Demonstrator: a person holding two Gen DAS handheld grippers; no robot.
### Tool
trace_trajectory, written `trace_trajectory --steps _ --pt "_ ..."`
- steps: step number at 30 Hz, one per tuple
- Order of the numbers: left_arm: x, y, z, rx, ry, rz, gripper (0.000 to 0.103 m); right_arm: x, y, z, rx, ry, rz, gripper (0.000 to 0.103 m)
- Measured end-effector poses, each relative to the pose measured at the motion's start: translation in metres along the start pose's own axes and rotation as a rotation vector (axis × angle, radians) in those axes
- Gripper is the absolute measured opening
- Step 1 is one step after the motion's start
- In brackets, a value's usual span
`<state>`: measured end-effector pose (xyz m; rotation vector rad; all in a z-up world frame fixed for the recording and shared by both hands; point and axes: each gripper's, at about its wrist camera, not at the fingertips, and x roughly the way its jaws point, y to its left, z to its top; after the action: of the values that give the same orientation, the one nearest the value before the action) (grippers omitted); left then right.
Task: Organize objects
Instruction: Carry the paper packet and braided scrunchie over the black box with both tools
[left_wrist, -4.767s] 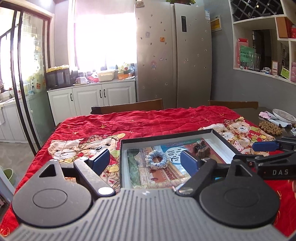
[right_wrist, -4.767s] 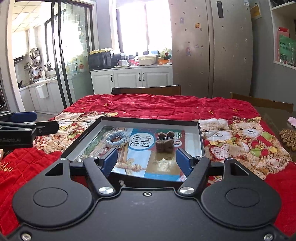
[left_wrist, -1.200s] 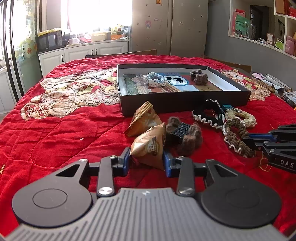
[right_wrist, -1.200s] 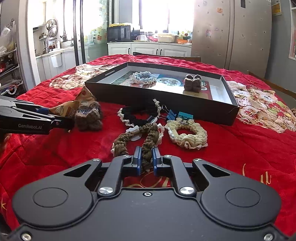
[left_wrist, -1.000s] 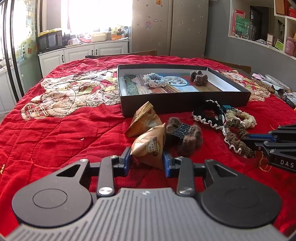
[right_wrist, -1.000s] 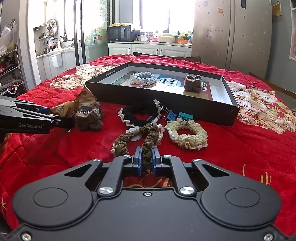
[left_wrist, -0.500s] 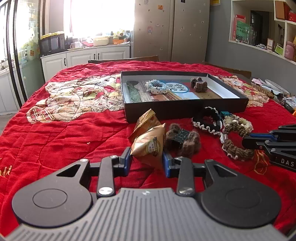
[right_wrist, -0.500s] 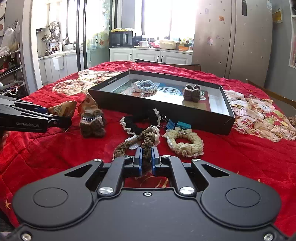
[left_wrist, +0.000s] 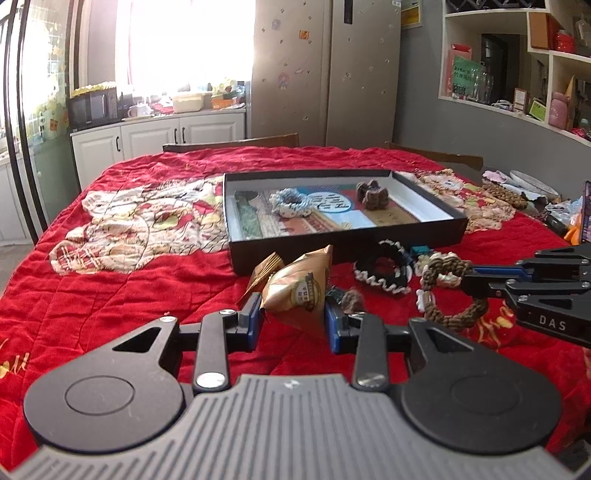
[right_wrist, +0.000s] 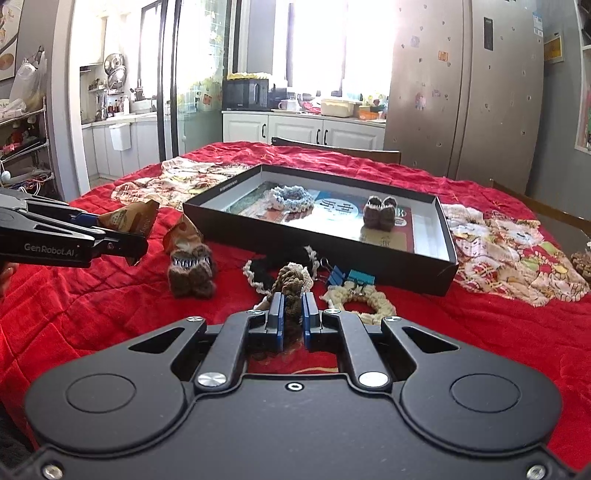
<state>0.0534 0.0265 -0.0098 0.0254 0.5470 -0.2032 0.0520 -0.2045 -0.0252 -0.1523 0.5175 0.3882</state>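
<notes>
Golden snack packet (left_wrist: 299, 291) pinched in left claw (left_wrist: 293, 317), brown scrunchie (right_wrist: 291, 291) in right claw (right_wrist: 292, 317).

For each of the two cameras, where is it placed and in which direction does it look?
Left wrist: on the left tool, looking along its fingers across the red quilted cloth toward the shallow black box; it grips a golden foil packet.
Right wrist: on the right tool, same direction; it pinches a brown braided cord ring.
Shared: box, cloth, and each view shows the other tool.
</notes>
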Motion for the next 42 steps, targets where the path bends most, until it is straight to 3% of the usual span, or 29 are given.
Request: trace_trajectory --steps 24,42 --pt "-0.006 -0.015 0.026 0.038 -0.067 -0.042 0.038 -0.011 -0.004 0.018 -0.014 -0.048 -0.008 0.009" --pt "0.011 -0.014 0.06 0.026 -0.12 -0.041 0.038 -0.003 -0.024 0.06 -0.01 -0.124 -0.058 0.009"
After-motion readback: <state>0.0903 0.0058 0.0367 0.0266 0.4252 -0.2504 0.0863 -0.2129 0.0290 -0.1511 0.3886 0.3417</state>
